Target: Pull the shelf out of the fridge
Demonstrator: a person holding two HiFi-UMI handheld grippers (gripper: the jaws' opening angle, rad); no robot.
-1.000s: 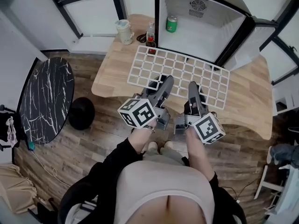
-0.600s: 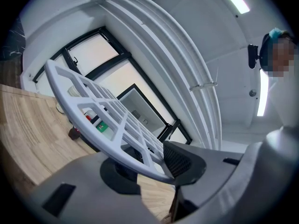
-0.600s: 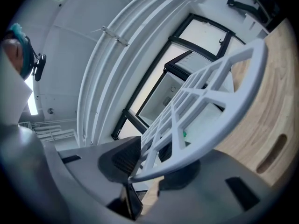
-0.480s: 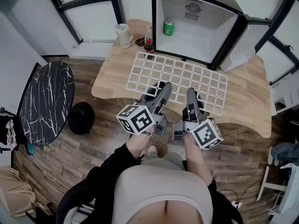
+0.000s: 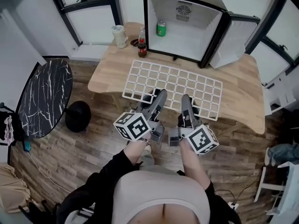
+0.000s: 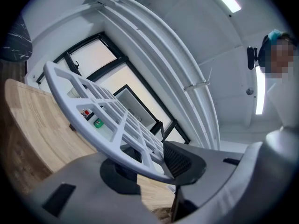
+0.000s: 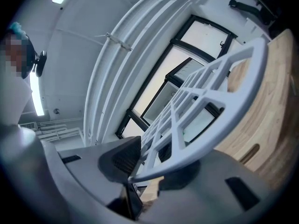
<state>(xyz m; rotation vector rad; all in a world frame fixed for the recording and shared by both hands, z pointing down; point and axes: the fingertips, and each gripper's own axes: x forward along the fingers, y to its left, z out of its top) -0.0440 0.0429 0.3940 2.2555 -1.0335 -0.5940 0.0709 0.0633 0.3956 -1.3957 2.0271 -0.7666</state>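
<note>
Shelf: the white grid shelf was fully clear of the fridge, which stood at its 12 o'clock. It spanned the wooden table, with its near edge past the table's rim at 6 o'clock.
Left gripper: the left gripper pinched the shelf's near edge bar, one pad above it and one below.
Right gripper: the right gripper was clamped on the same bar, just to the 3 o'clock side of the left one.
Far edge: I could not tell whether it rested on the table or hung free.
Tilt risk: both grips sat close together at mid-edge, so the wide corners at 9 and 3 o'clock could have sagged or twisted.
Slip risk: only a thin bar lay between the pads, so a jerk or uneven pull might have let it slide out.
Collision risk: a swing toward 11 o'clock could have knocked the bottle or cup.
Fridge contents: the green can stood inside, well apart from the shelf and likely safe.
Door: the open fridge door at 2 o'clock could have caught a corner.
</note>
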